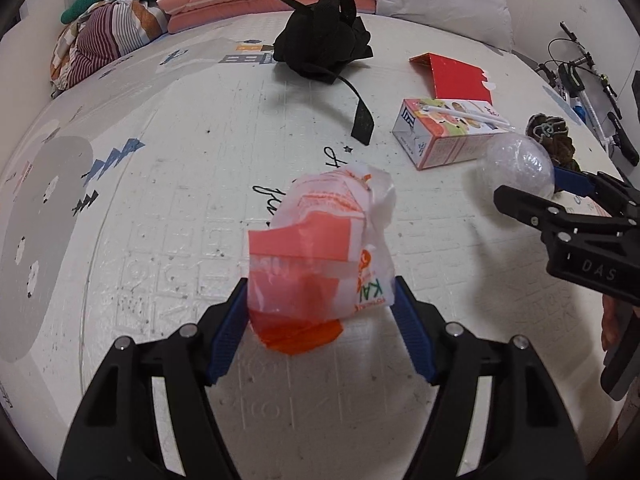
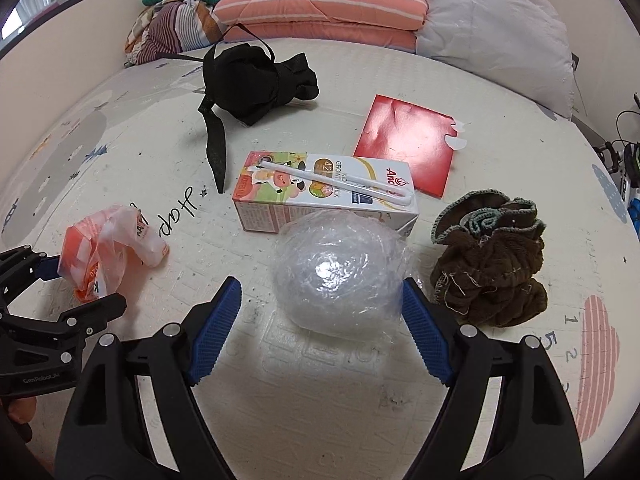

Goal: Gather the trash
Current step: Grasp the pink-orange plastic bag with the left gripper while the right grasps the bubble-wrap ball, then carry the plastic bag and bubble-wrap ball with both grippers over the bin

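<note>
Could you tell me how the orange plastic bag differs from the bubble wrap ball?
The orange plastic bag is printed orange and white; the bubble wrap ball is clear. The bag is loosely crumpled, the ball rounded. The bag sits between the left gripper's jaws, the ball between the right gripper's. Both rest on the mat.

Left claw point(image 1: 320, 300) spread around crumpled orange-white plastic bag point(image 1: 324, 248) on white foam play mat point(image 1: 180, 200); pads touching both sides.

Left gripper point(image 1: 320, 300), right gripper point(image 2: 322, 296): black plastic arms, blue ribbed finger pads point(image 2: 214, 330), silver round screws, white "GenRoboLAI" lettering on the left gripper's body. Skin glimpsed beside it.
</note>
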`<state>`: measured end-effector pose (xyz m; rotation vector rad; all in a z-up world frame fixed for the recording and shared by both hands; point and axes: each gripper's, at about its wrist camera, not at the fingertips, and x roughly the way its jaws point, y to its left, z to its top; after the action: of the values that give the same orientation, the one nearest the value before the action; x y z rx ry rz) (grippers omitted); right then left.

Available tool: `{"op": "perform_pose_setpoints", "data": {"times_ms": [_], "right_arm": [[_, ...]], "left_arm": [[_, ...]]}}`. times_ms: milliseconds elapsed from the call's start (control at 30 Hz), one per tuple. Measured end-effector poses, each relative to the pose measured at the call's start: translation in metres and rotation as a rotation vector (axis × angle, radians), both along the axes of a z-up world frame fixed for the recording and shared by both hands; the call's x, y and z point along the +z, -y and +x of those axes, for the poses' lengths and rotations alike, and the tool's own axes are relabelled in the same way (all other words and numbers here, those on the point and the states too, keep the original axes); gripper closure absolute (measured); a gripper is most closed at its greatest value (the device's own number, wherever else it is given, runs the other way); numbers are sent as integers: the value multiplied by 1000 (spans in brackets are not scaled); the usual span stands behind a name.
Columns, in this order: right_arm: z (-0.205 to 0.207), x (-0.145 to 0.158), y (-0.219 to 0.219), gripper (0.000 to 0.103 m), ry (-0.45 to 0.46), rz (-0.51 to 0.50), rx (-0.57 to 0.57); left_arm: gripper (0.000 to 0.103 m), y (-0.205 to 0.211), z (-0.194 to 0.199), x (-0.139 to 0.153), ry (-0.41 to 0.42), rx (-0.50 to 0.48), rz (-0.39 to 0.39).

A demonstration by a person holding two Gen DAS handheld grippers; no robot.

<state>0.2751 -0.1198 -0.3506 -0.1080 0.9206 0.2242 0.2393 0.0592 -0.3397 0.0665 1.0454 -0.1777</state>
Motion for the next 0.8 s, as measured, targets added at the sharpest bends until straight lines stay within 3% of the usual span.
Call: {"op": "perform_pose_setpoints", "data": {"times_ms": [67, 133, 300, 500, 800], "right_arm": [[2, -1, -2, 28, 5, -5, 0], [2, -1, -5, 49, 10, -33, 5], [-5, 4, -8, 61, 14, -28, 38], [-18, 14, -4, 65, 6, 14, 48], [-65, 57, 15, 65, 31, 70, 36]], "left_arm": [[37, 0, 1, 2, 10, -6, -17], [48, -1, 4, 4, 10, -3, -38], [60, -1, 7, 8, 13, -7, -77], [63, 6, -6, 29, 56, -24, -62], [63, 22, -44, 68, 67, -16, -51]]}}
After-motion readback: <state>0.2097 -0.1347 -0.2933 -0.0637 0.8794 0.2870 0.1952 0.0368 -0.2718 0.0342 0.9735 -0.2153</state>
